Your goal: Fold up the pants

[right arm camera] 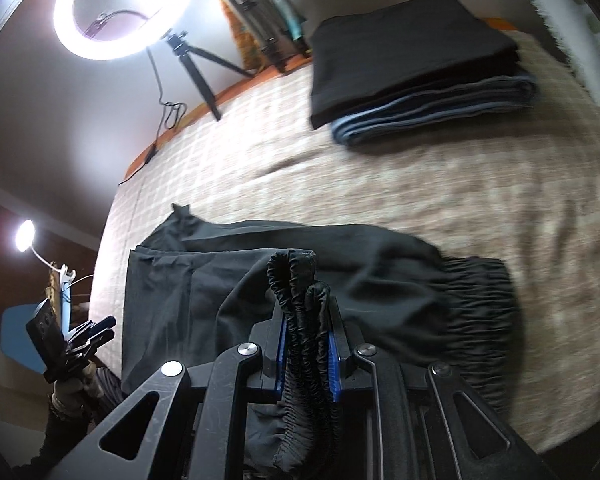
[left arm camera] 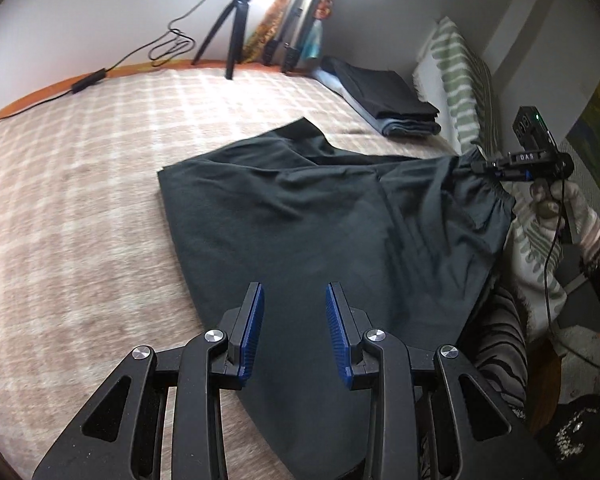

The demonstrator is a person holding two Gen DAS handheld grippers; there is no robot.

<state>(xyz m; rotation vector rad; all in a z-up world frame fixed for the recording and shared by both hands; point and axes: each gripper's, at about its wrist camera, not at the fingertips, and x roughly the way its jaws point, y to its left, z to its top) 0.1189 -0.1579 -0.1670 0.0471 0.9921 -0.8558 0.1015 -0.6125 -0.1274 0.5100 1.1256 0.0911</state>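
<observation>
**Gripping the waistband while the other gripper waits above the legs**

Pinching the gathered elastic waistband (right arm camera: 304,320), the right gripper (right arm camera: 306,344) is closing its blue-padded jaws tightly on a bunched fold of the dark charcoal fabric pants (left arm camera: 320,216). The pants are lying across a beige checked bedspread (left arm camera: 99,152), with the waistband end lifted slightly off the surface near the bed's edge.

The left gripper (left arm camera: 295,320) is hovering just above the leg portion with its jaws spread wide and nothing between them. Only the wide body of the garment is showing; its far edge is ending squarely toward the middle of the bed.

The long axis of the pants is running from the right gripper's waistband hold across toward the left gripper, so each gripper is standing at its own end of the cloth. The left gripper is the nearer one to the free leg end, and it looks placed to take hold there.

A stack of folded dark and blue-grey garments (right arm camera: 416,80) is resting well apart, toward the head of the bed. A glowing ring light on a black tripod (right arm camera: 119,8) is standing beyond the mattress.
</observation>
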